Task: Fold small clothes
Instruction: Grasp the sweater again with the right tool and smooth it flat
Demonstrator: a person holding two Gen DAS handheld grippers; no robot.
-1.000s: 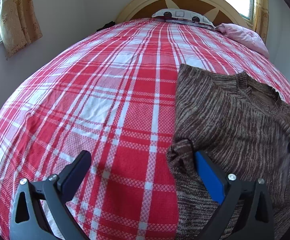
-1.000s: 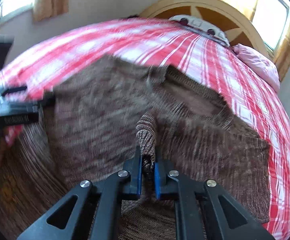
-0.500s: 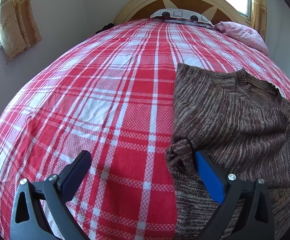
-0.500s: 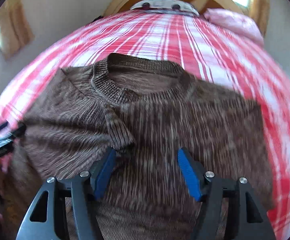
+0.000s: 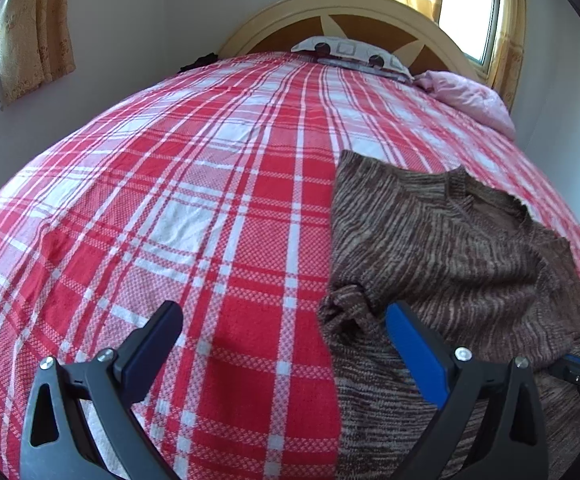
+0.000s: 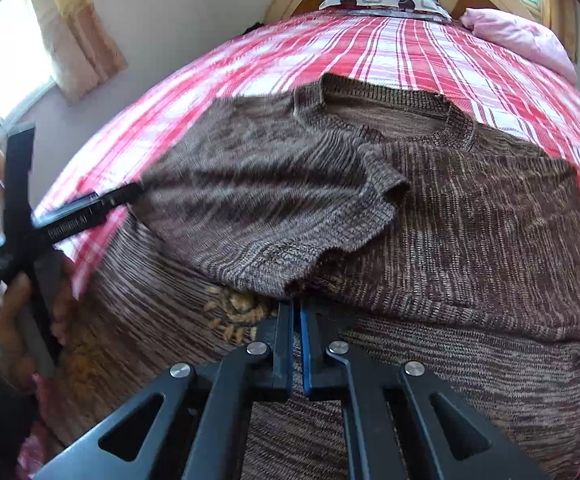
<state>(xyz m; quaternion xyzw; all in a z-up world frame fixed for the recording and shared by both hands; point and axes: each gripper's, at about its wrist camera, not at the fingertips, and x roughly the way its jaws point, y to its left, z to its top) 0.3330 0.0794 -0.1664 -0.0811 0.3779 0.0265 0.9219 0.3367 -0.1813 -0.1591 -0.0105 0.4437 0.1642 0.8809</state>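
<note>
A brown knit sweater [image 6: 470,208] lies on the red plaid bed [image 6: 370,44], neck toward the headboard. Its left sleeve [image 6: 274,208] is folded across the chest. My right gripper [image 6: 297,312] is shut, its tips at the lower edge of that folded sleeve; whether cloth is between the pads is hidden. My left gripper [image 5: 282,320] is open at the sweater's left edge [image 5: 430,248], with its right finger [image 5: 414,344] over the bunched fold and its left finger over bare bedspread [image 5: 170,200]. The left gripper also shows in the right wrist view [image 6: 130,194].
A patterned pillow [image 5: 350,52] and a pink pillow [image 5: 466,96] lie at the wooden headboard [image 5: 350,12]. Curtained windows stand at the left and back right. A hand holding the left gripper [image 6: 22,312] shows at the lower left.
My right gripper let go of the sleeve over the chest, pulled back to the sleeve's lower edge and shut again. The left gripper stayed open in place.
</note>
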